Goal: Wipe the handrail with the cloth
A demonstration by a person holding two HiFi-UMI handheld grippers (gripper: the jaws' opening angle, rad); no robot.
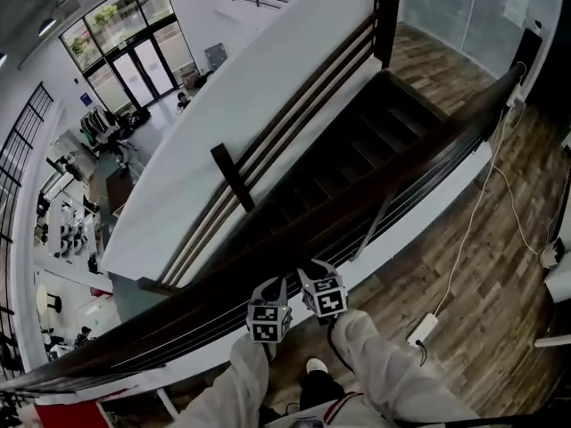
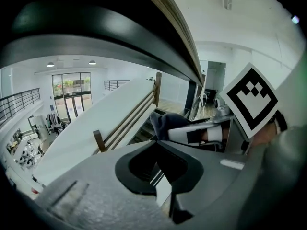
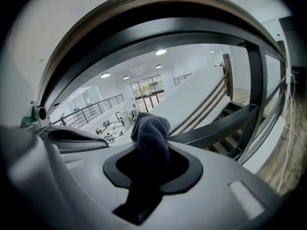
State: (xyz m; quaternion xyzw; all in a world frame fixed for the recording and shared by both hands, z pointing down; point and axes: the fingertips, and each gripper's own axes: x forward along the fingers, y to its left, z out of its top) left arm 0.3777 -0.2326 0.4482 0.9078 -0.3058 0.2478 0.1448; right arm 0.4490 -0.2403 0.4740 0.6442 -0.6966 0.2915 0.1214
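Stairwell (image 1: 375, 132) below | handrail (image 1: 401, 169) dark | right tool (image 1: 314, 267) clamps cloth (image 3: 151, 128), tips hidden | left tool (image 2: 156, 142) closed, empty

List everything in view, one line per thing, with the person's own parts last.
handrail: one, dark, diagonal, just beyond both grippers
cloth: one, dark blue-grey, clamped in the right gripper
staircase: one, dark, beyond the handrail
floor: brown wood, right side
cable: one, white, across the floor
power strip: one, white, on the floor
left gripper: grey, jaws together, empty
right gripper: grey, shut on the cloth
sleeves: two, white, bottom edge
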